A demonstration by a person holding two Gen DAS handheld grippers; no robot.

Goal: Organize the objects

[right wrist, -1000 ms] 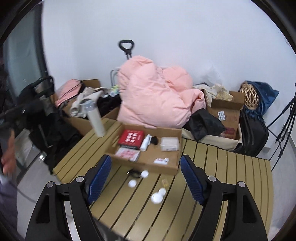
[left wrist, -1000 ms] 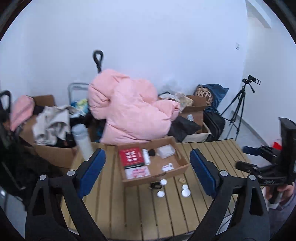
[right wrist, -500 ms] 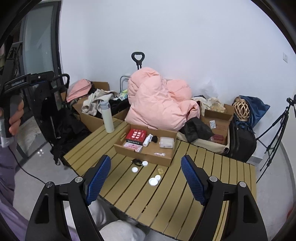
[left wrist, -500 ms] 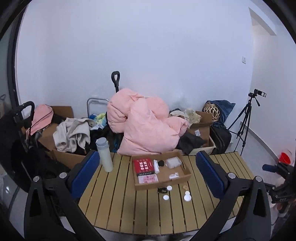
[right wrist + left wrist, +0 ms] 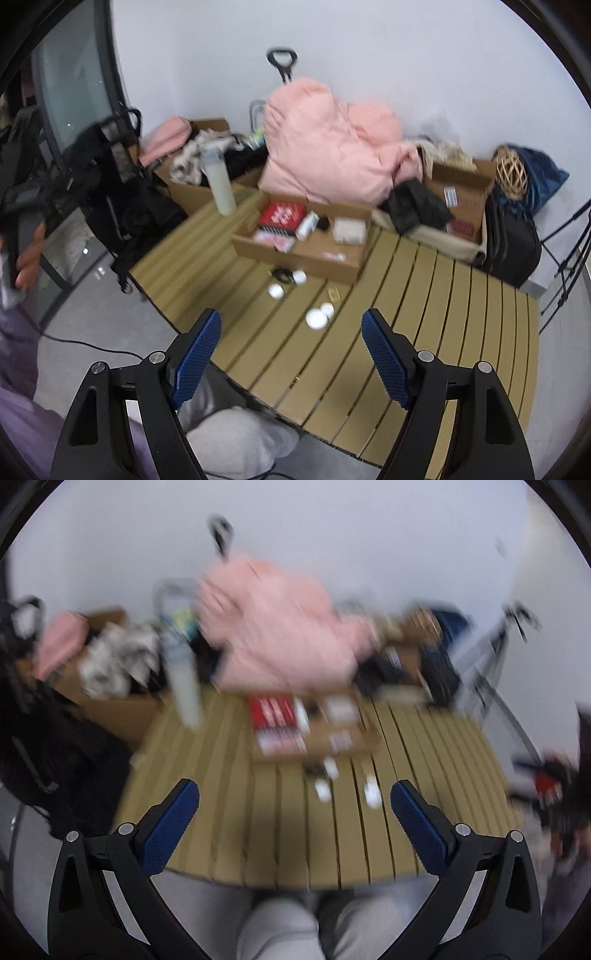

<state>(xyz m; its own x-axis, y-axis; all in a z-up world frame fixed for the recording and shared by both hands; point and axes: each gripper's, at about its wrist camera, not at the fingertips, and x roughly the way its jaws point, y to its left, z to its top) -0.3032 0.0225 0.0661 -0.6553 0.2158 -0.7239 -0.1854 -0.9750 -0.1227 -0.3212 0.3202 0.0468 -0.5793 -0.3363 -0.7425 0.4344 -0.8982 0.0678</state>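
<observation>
A shallow cardboard box (image 5: 328,258) sits on the slatted wooden table (image 5: 424,314); it shows blurred in the left wrist view (image 5: 354,738). It holds a red book (image 5: 281,215), a white tube (image 5: 307,226) and a small white packet (image 5: 349,229). In front of it lie several small white round lids (image 5: 317,318), a small yellow piece (image 5: 333,294) and a black item (image 5: 280,274). My left gripper (image 5: 294,805) and right gripper (image 5: 291,334) are both open and empty, held back over the table's near edge.
A white bottle (image 5: 220,186) stands at the table's far left. Behind the table are a pink duvet (image 5: 332,147), cardboard boxes of clothes (image 5: 192,162), a black suitcase (image 5: 511,243) and a tripod (image 5: 569,258). My knees (image 5: 236,439) are below the near edge.
Both grippers have moved closer to the table and lower; the left view is blurred by fast motion. Nothing on the table has moved. Both jaws stay open.
</observation>
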